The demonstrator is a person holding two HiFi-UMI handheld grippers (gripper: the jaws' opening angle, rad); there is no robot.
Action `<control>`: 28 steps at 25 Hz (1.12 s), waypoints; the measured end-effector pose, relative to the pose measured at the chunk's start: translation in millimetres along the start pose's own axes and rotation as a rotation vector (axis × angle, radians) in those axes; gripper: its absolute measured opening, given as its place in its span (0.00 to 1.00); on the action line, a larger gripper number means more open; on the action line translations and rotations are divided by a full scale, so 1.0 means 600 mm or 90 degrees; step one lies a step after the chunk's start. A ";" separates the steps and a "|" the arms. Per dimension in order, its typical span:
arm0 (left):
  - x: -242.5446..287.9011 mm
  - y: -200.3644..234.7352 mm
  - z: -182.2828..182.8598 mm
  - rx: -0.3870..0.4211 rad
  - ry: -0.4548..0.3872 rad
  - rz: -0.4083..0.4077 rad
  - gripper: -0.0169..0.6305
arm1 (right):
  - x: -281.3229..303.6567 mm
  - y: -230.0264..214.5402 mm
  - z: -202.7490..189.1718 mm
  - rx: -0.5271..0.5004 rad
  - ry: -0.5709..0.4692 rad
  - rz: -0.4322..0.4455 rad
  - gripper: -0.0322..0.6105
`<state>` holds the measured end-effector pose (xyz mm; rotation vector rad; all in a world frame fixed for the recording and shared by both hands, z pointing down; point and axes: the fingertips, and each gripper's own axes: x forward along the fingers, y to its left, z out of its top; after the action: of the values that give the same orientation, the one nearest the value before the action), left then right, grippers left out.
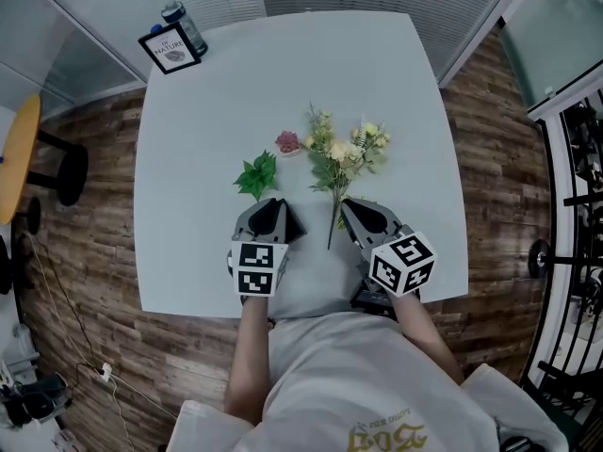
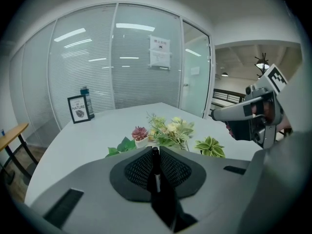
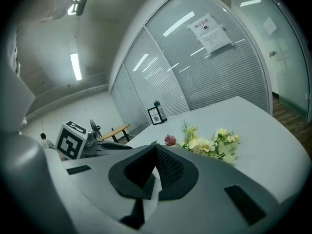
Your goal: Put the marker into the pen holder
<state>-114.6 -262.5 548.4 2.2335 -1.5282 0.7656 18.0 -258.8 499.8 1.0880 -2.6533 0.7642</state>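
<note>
The left gripper [image 1: 269, 211] is resting low over the near edge of the white table [image 1: 207, 102], its jaws closed narrow on a slim dark glossy stick that I am taking to be the marker [image 2: 156, 175], its tip poking out just past the fingertips. The right gripper [image 1: 352, 213] is sitting just beside it with its jaws pressed together and nothing between them. So the pick-up is looking done and the carry to the pen holder is looking like the step in hand. No pen holder is showing for certain in any view. The only upright container is a dark bottle [image 1: 185, 24] touching a framed sign [image 1: 170, 48] at the far left corner, and I cannot tell whether it is meant. A spray of flowers [image 1: 337, 153] and a small green plant [image 1: 256, 174] are lying ahead, so the next move is likely calling for finding the holder and carrying the marker clear of them.
</note>
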 end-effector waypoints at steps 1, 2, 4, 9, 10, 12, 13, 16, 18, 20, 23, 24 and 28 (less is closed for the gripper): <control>0.001 0.000 0.000 -0.002 0.004 0.004 0.10 | 0.001 -0.002 -0.001 0.001 0.001 -0.001 0.08; 0.002 0.000 -0.001 0.000 0.009 0.008 0.10 | 0.002 -0.004 -0.002 0.003 0.003 -0.001 0.08; 0.005 -0.002 -0.003 0.011 0.022 0.015 0.10 | 0.006 -0.006 -0.005 0.006 0.006 0.000 0.08; 0.009 -0.002 -0.012 0.042 0.050 0.027 0.10 | 0.012 -0.006 -0.008 0.004 0.009 0.003 0.08; 0.009 -0.002 -0.012 0.041 0.052 0.028 0.10 | 0.011 -0.006 -0.008 0.004 0.009 0.002 0.08; 0.009 -0.001 -0.012 0.039 0.053 0.027 0.11 | 0.011 -0.006 -0.009 0.005 0.009 0.000 0.08; 0.010 -0.002 -0.011 0.037 0.051 0.024 0.11 | 0.010 -0.007 -0.010 0.005 0.010 -0.001 0.08; 0.011 -0.005 -0.013 0.036 0.053 0.022 0.12 | 0.009 -0.006 -0.012 0.005 0.008 -0.002 0.08; 0.010 -0.006 -0.015 0.038 0.058 0.022 0.14 | 0.007 -0.004 -0.010 0.002 0.006 -0.001 0.08; 0.009 -0.006 -0.015 0.038 0.055 0.023 0.15 | 0.005 -0.002 -0.006 0.000 0.003 -0.001 0.08; 0.003 -0.004 -0.005 0.031 0.034 0.027 0.16 | 0.000 0.002 0.001 -0.005 -0.004 -0.001 0.08; -0.001 -0.003 0.001 0.029 0.023 0.030 0.16 | -0.002 0.004 0.004 -0.007 -0.006 -0.001 0.08; -0.028 0.004 0.023 0.022 -0.015 0.044 0.16 | -0.012 0.013 0.015 -0.020 -0.020 -0.003 0.08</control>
<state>-118.1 -258.3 527.6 2.2322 -1.6237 0.7937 17.9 -254.5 486.4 1.1071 -2.6776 0.7082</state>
